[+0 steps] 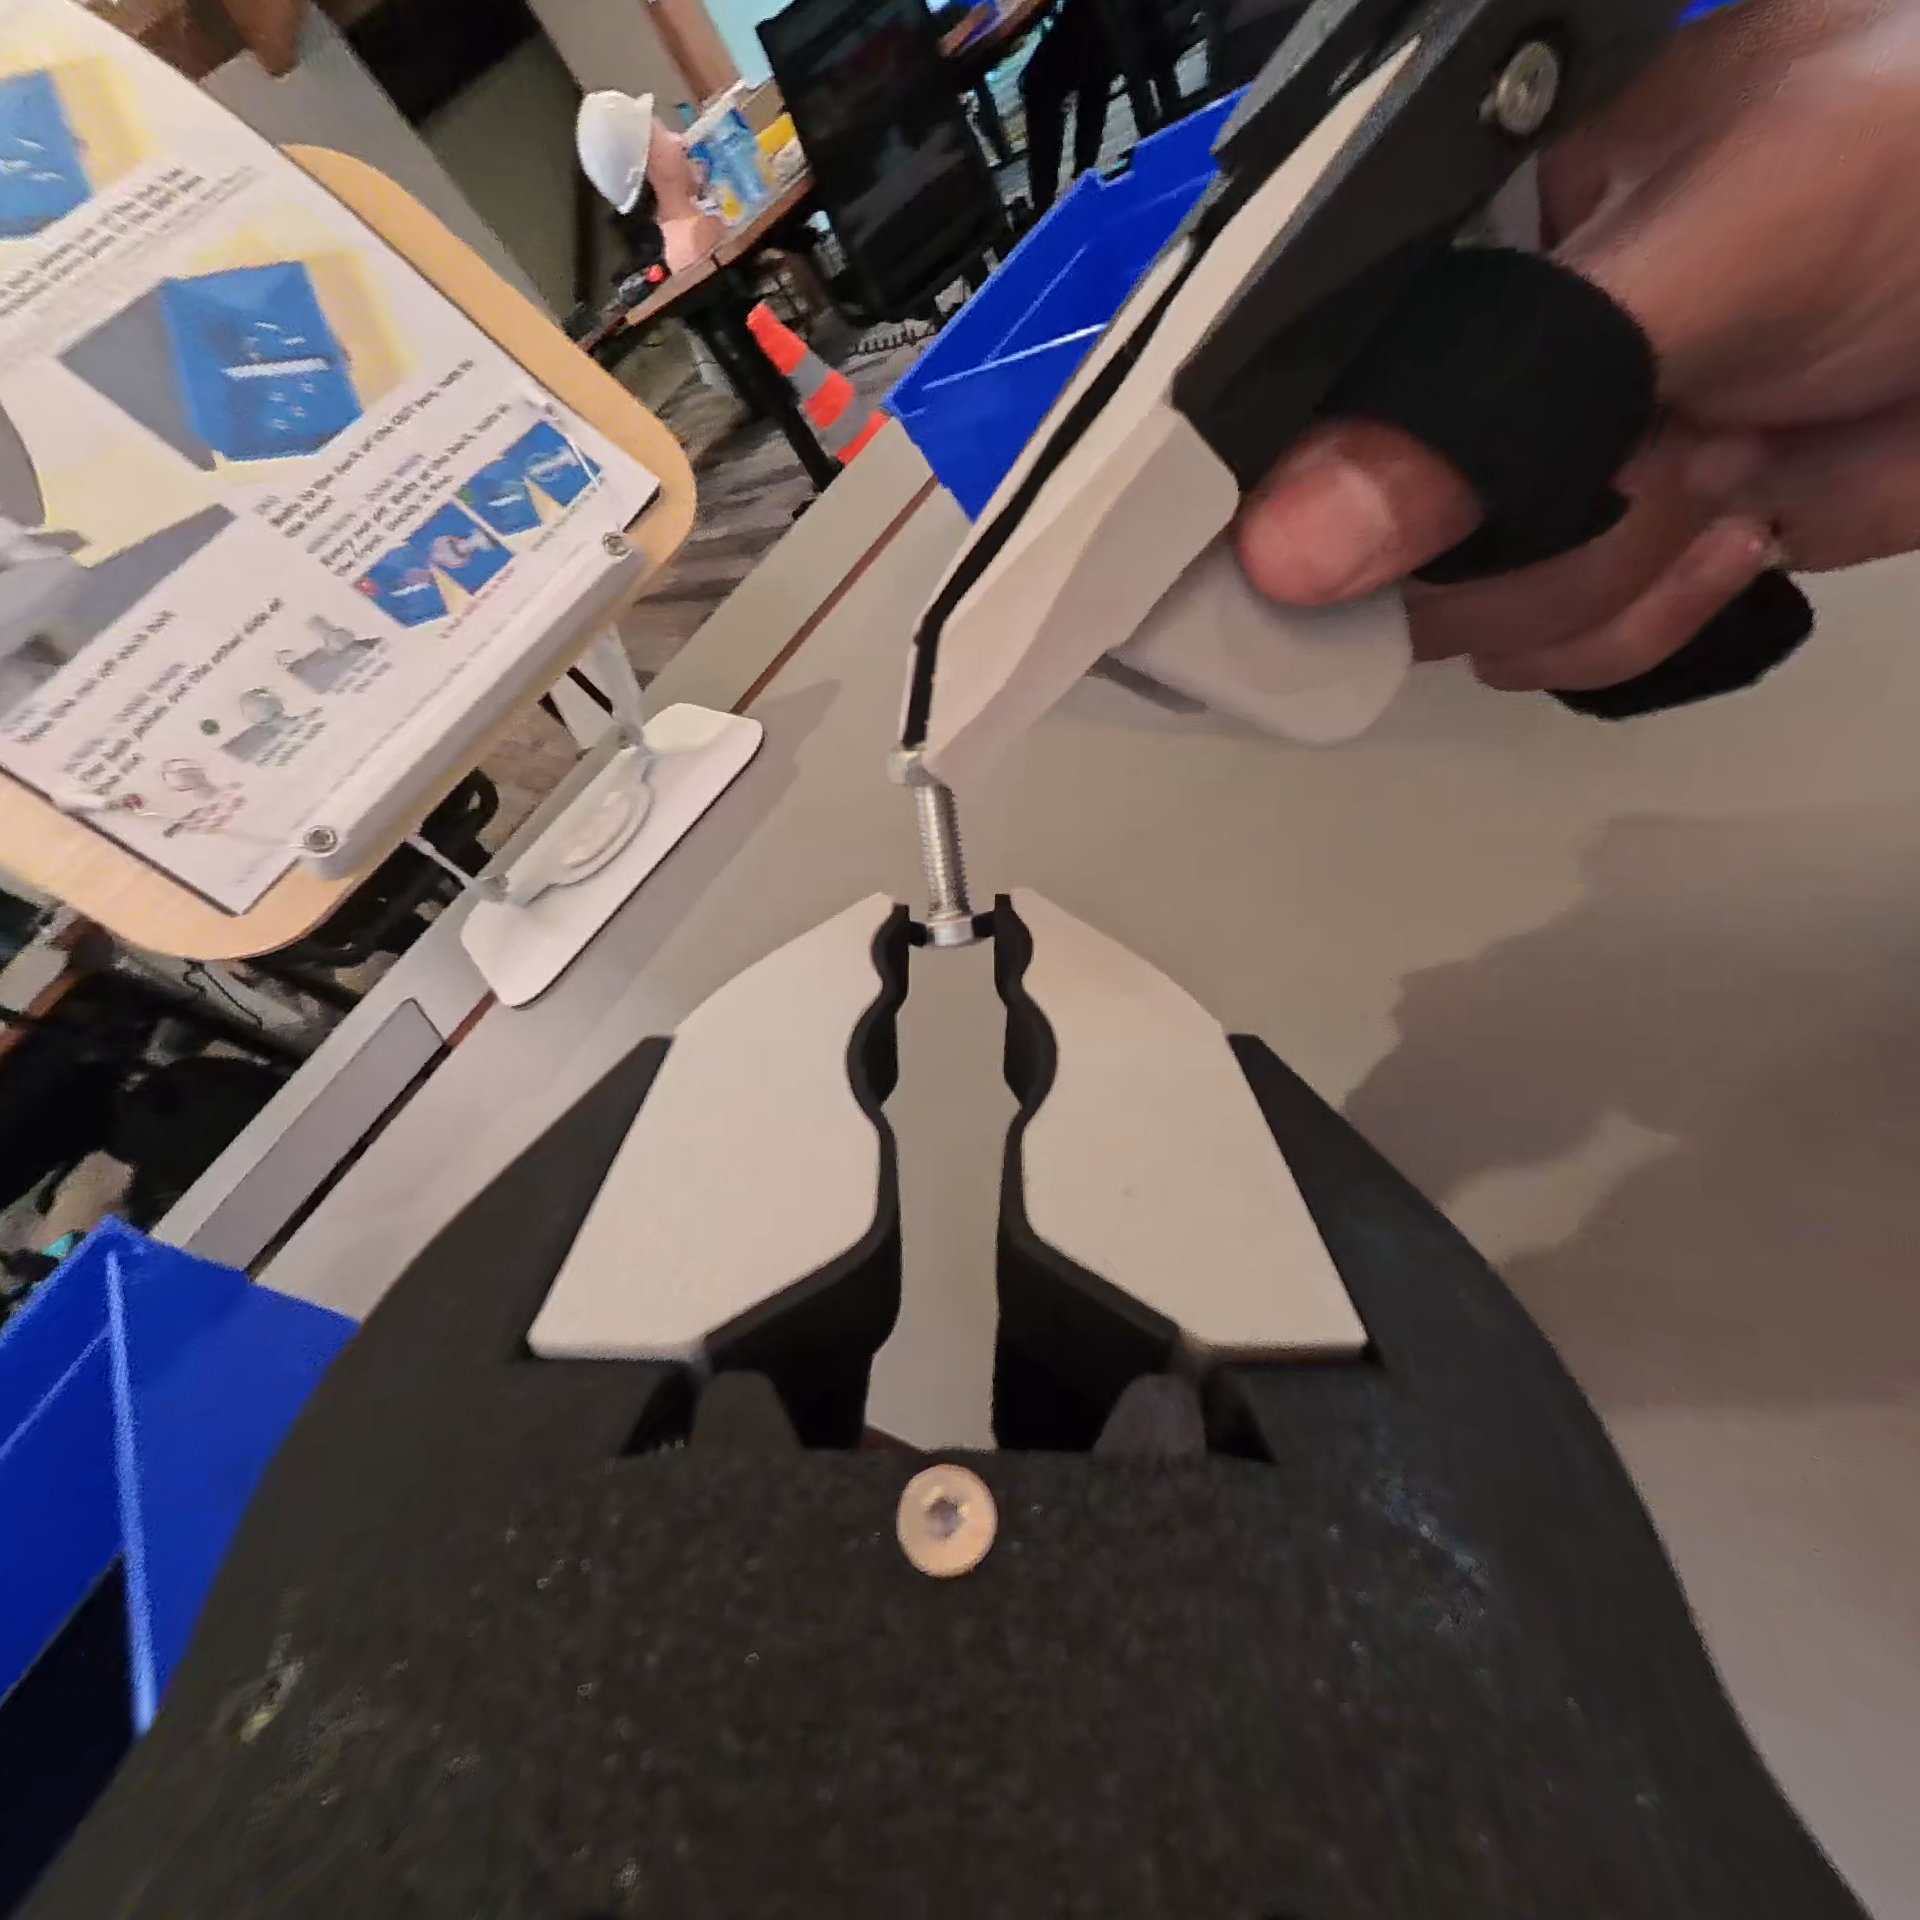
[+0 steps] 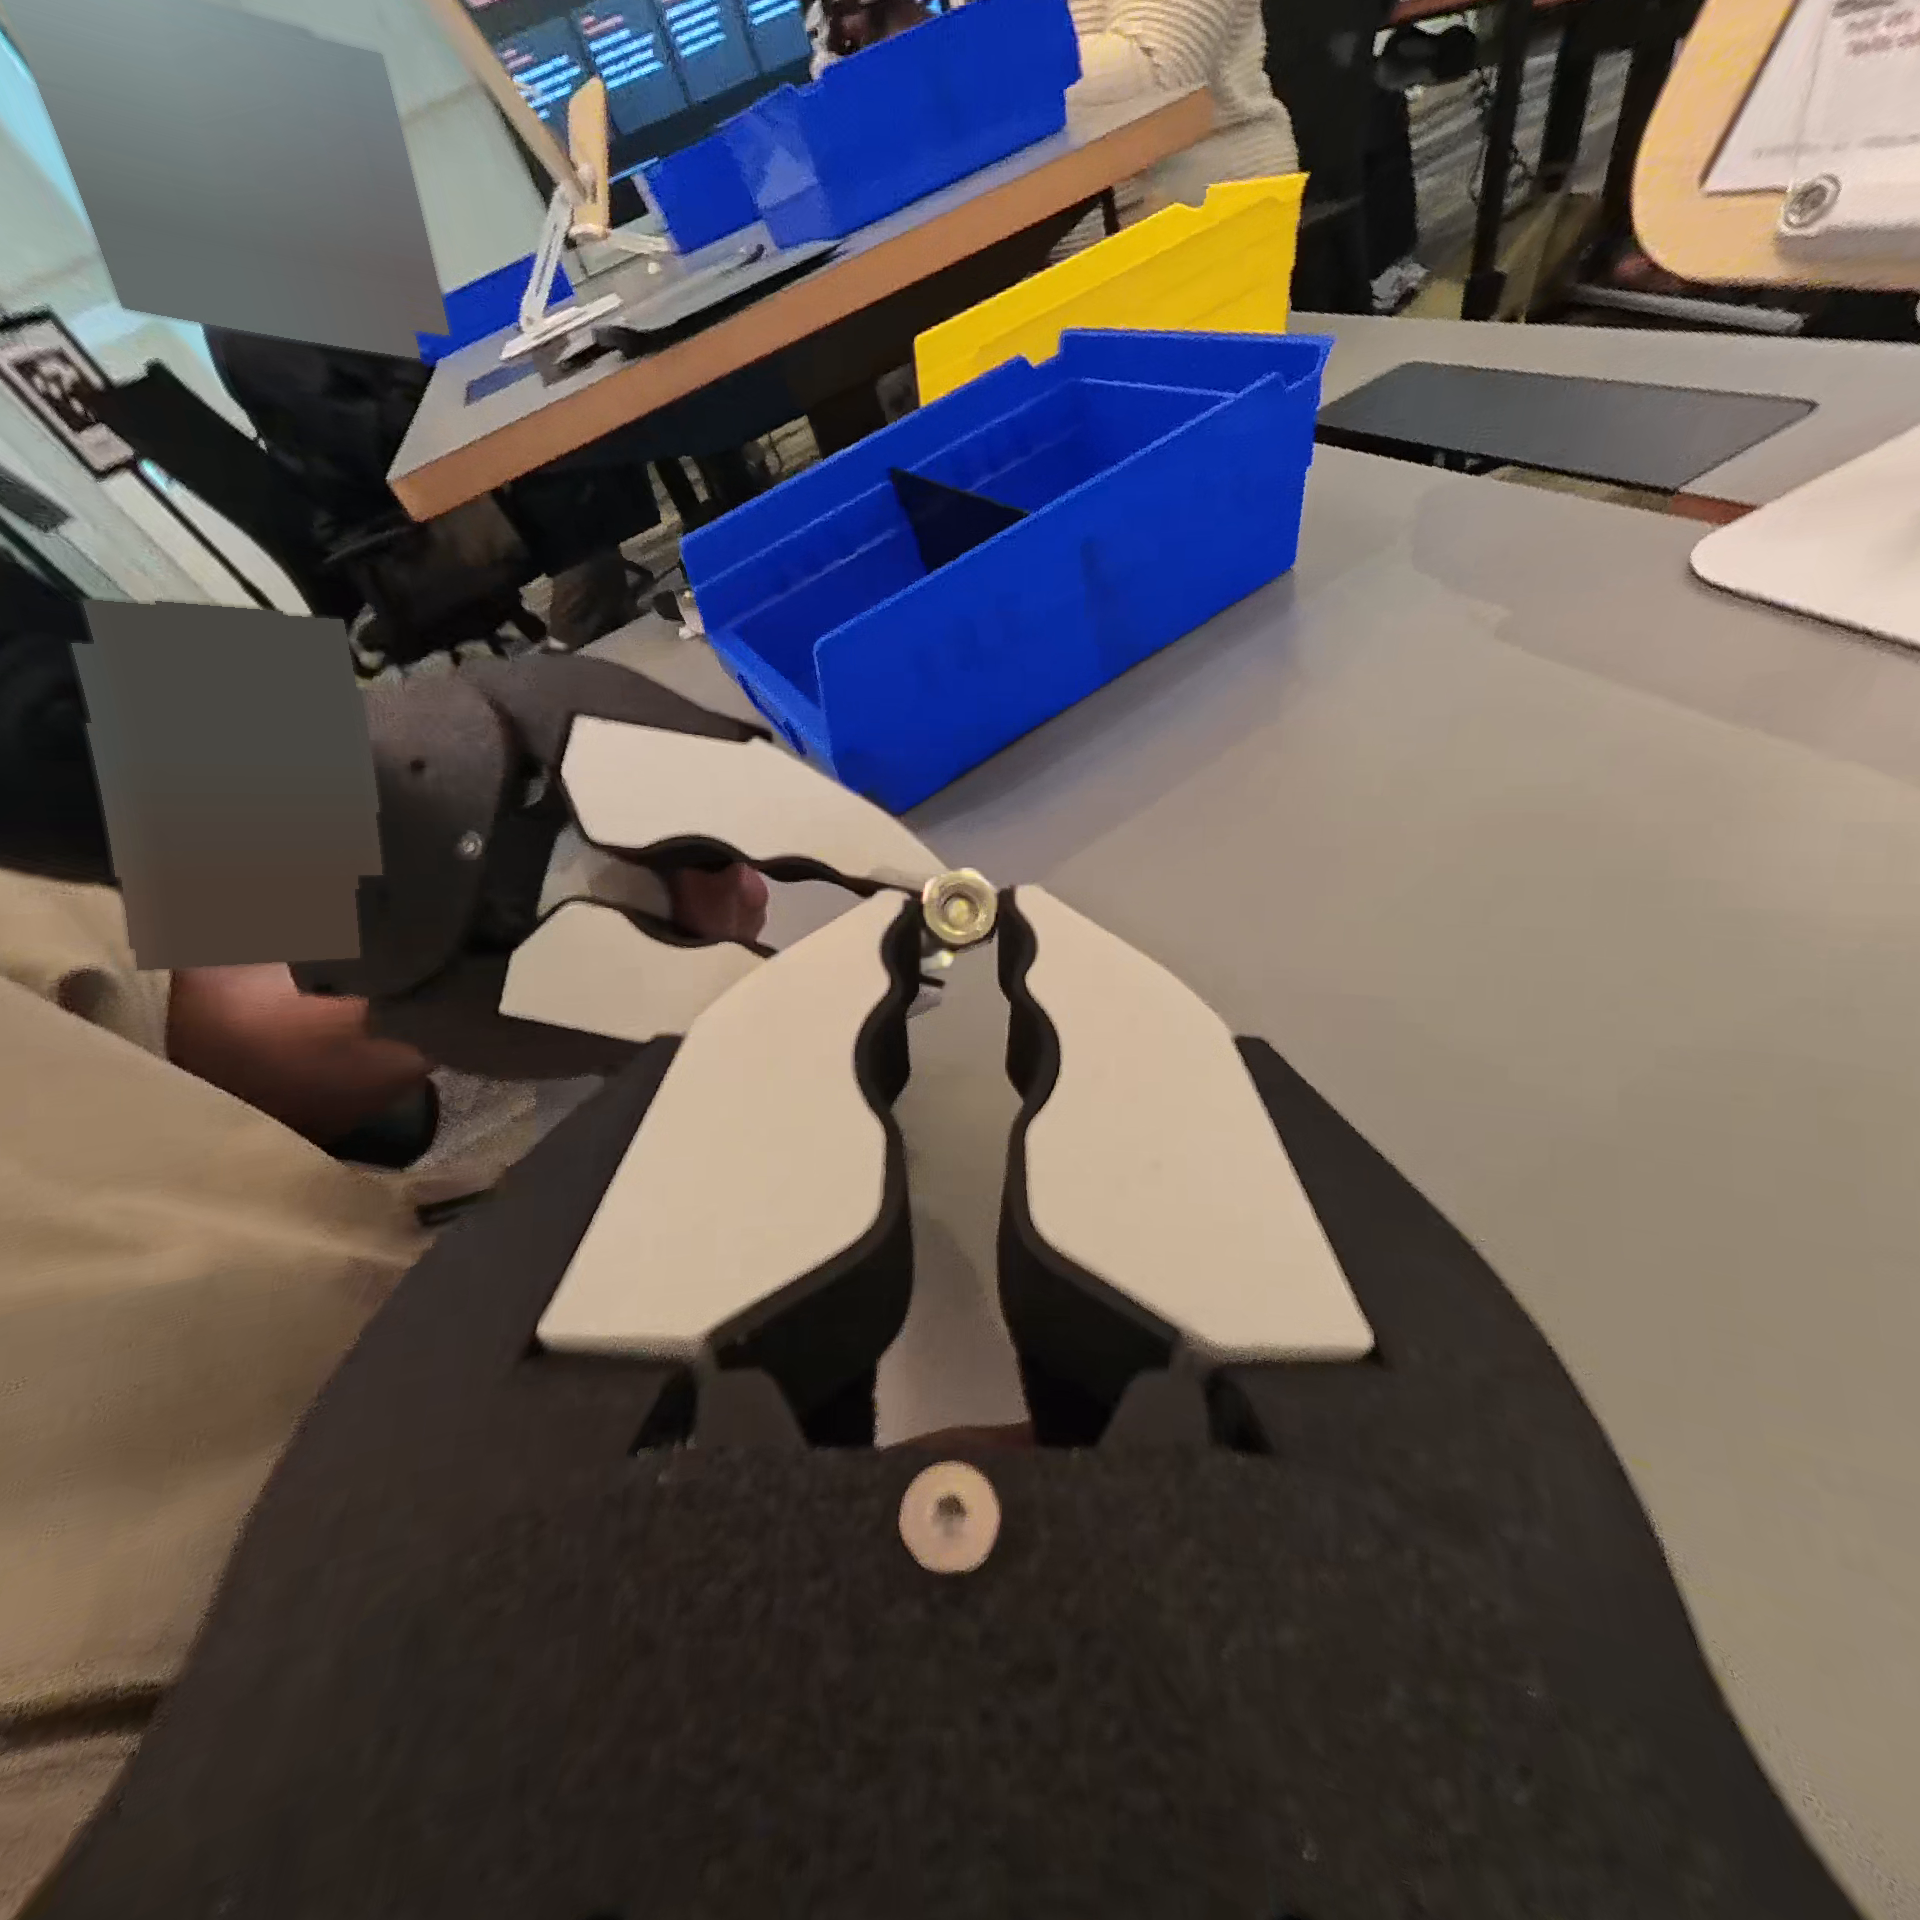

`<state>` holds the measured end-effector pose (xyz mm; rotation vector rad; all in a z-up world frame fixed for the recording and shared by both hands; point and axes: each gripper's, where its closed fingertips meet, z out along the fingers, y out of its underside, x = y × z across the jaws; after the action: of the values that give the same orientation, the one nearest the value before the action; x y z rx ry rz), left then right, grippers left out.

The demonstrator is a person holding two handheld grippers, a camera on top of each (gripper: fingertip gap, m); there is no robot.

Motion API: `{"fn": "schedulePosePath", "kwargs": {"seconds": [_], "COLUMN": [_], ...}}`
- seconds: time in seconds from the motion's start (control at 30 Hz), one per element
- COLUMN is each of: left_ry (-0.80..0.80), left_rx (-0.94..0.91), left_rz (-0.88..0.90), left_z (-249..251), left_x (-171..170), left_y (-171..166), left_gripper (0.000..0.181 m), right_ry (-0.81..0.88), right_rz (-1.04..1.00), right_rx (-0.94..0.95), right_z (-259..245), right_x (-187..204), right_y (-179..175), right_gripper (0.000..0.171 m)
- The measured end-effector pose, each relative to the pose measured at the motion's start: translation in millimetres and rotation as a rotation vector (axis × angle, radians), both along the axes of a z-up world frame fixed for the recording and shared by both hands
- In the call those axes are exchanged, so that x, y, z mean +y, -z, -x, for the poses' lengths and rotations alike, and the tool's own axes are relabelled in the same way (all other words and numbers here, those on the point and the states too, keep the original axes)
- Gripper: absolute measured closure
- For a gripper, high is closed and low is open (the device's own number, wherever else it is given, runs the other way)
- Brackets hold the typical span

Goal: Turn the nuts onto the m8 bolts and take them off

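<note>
Over the grey table, both claws pinch one bolt.

Each of your cameras looks close along its own tool, low over the grey surface; both share the bolt between the tips.

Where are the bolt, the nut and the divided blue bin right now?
bolt [image 1: 943, 852], left wrist view, on the threaded shank between the two tools.
nut [image 2: 958, 911], right wrist view, on its face, seen end-on at the fingertips.
divided blue bin [image 2: 1049, 665], right wrist view, on its near outer wall.
</note>
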<state>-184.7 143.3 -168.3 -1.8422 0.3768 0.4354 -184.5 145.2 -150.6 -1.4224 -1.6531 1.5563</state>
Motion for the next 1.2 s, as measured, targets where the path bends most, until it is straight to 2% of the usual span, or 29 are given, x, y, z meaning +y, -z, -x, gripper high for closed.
{"fn": "schedulePosePath", "kwargs": {"seconds": [0.23, 0.67, 0.93, 1.2], "left_ry": [-0.018, -0.049, -0.152, -0.12], "left_rx": [-0.113, -0.125, -0.092, -0.18], "left_rz": [-0.003, -0.049, -0.079, -0.085], "left_z": [0.2, 7.4, 10.8, 12.1], "left_x": [-7.1, -7.5, -8.0, -6.0], "left_y": [5.7, 4.9, 6.6, 11.0], "left_gripper": [0.166, 0.166, 0.166, 0.166], "right_ry": [-0.008, 0.0, 0.073, 0.069], "right_rz": [0.039, 0.093, 0.059, 0.027], "right_rx": [-0.052, -0.102, -0.133, -0.138], "right_z": [0.1, 8.2, 13.5, 14.2], "right_x": [-11.4, -11.2, -9.9, -12.8], "right_y": [2.3, 1.5, 4.1, 5.0], "right_gripper": [0.157, 0.156, 0.157, 0.156]}}
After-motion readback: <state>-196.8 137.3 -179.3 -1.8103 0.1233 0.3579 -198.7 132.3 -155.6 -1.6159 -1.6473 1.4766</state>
